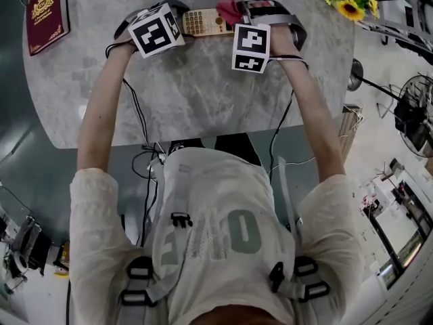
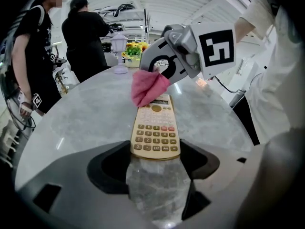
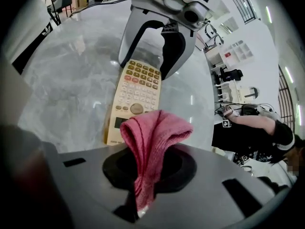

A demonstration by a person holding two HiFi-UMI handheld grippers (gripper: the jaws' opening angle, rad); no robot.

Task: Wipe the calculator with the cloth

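Clamping the beige plastic calculator at 12 o'clock on the grey marble table, the left gripper grips its keypad end; the right gripper pinches the pink knitted cloth. Hard strokes could twist the calculator loose.

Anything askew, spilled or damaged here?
Nothing stands out. The calculator lies flat and intact on the table, its key end clamped in the left gripper; the right gripper holds the bunched pink cloth at its display end. No spills.
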